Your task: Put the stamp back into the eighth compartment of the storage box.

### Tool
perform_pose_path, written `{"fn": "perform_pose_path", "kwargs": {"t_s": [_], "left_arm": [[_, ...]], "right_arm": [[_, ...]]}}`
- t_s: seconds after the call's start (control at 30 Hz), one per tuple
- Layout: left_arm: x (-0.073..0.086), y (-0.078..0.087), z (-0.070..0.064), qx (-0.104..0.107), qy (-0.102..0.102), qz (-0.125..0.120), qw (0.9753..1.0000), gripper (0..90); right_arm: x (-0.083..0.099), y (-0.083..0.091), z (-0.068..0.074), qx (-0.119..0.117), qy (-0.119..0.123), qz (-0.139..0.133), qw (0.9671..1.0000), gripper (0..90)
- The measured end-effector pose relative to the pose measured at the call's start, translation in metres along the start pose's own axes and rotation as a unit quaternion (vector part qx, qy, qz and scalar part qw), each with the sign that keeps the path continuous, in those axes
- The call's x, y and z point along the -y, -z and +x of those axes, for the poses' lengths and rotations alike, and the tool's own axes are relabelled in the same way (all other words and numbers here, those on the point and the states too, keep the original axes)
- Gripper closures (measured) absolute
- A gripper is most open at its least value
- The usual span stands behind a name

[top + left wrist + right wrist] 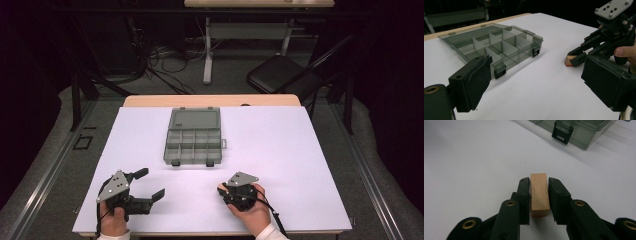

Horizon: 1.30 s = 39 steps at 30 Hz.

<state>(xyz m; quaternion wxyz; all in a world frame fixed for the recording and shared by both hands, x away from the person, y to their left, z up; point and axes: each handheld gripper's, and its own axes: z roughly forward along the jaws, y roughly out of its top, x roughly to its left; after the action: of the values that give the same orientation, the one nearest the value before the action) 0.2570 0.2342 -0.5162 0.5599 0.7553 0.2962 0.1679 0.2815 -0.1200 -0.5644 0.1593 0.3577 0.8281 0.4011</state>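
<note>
A clear grey plastic compartment box (193, 142) sits open near the far edge of the desk (280, 150), roughly midway between its left and right edges. Its lid lies flat toward the far edge; two black latches face the near edge. Beyond the desk: a black folding chair (282, 72) and floor cables (165, 62).

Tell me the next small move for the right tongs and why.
Probably lift the block off the table and carry it toward the open box. The right tongs already clamp it on both sides, it sits low on the white surface, and the box's compartments look empty.
</note>
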Motion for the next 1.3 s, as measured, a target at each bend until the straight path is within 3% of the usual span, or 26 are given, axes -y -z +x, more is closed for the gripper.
{"fn": "perform_pose_path", "kwargs": {"t_s": [0.97,1.3], "left_arm": [[0.0000,0.0000,0.0000,-0.002,-0.001,0.000,1.0000,9.2],[0.0001,0.0001,0.0002,-0.002,0.000,0.000,1.0000,9.2]], "right_arm": [[0.0013,-0.0012,0.0018,0.006,0.005,0.003,1.0000,75.6],[-0.0012,0.0036,-0.0003,0.005,0.003,-0.009,0.9999,75.6]]}}
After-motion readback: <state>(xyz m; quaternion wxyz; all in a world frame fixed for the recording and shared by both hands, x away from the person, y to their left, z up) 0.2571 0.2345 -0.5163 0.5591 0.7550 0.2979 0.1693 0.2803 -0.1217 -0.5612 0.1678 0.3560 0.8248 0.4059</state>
